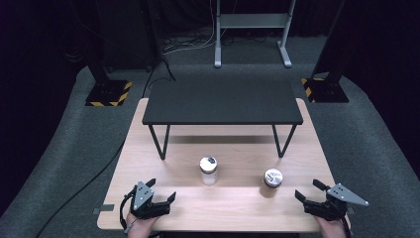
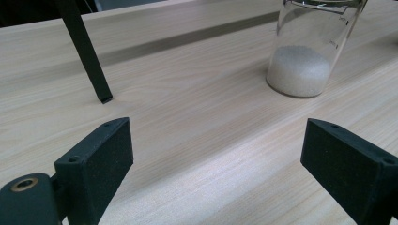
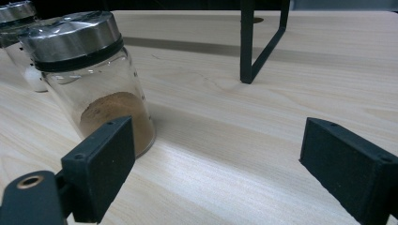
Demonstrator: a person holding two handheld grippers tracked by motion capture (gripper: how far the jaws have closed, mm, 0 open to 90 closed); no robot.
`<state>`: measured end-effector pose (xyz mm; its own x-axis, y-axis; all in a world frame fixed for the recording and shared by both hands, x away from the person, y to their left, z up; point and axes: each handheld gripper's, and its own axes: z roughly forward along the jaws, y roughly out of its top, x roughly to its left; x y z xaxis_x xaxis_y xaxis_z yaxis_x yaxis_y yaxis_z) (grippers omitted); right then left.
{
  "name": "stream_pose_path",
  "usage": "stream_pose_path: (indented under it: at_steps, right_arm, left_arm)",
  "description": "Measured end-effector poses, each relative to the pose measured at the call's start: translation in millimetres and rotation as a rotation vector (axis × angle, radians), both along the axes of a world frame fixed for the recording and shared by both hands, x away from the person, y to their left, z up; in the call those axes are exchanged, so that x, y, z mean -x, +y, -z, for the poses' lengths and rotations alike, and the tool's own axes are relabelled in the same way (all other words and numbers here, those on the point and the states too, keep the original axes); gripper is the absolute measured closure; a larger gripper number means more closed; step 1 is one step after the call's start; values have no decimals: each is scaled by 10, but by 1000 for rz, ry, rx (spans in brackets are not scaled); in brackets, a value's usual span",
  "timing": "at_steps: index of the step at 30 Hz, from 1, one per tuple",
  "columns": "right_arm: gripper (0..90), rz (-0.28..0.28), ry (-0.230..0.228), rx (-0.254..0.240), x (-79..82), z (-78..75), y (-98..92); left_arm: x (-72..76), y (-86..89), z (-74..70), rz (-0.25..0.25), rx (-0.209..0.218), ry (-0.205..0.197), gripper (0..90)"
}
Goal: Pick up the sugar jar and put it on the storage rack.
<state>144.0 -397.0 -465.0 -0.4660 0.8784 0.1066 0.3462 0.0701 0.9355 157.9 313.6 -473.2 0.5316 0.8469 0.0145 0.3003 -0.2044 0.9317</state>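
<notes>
Two glass jars with metal lids stand upright on the wooden table [image 1: 237,203]. The jar of white powder [image 1: 208,170] [image 2: 305,56] is near the middle; the jar of brown powder [image 1: 272,181] [image 3: 96,79] stands to its right. My left gripper [image 1: 161,191] [image 2: 216,164] rests at the front left edge, open, nothing between its jaws, the white jar ahead to its right. My right gripper [image 1: 309,190] [image 3: 216,164] sits open at the front right edge, with the brown jar just beyond its left jaw, apart from it. The white jar [image 3: 19,42] stands behind the brown one.
A low black shelf [image 1: 223,101] on thin metal legs [image 2: 84,51] [image 3: 256,42] spans the far half of the table. Bare wood lies between the jars and the front edge. Grey carpet, stands and cables surround the table.
</notes>
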Motion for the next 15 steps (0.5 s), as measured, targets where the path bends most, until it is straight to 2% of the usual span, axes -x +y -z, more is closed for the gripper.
stream_pose_path:
  at_steps: [15]
  right_arm:
    - [84, 36, -10, -18, 69, 19, -28]
  left_arm:
    - [4, 18, -5, -4, 0, 4, 94]
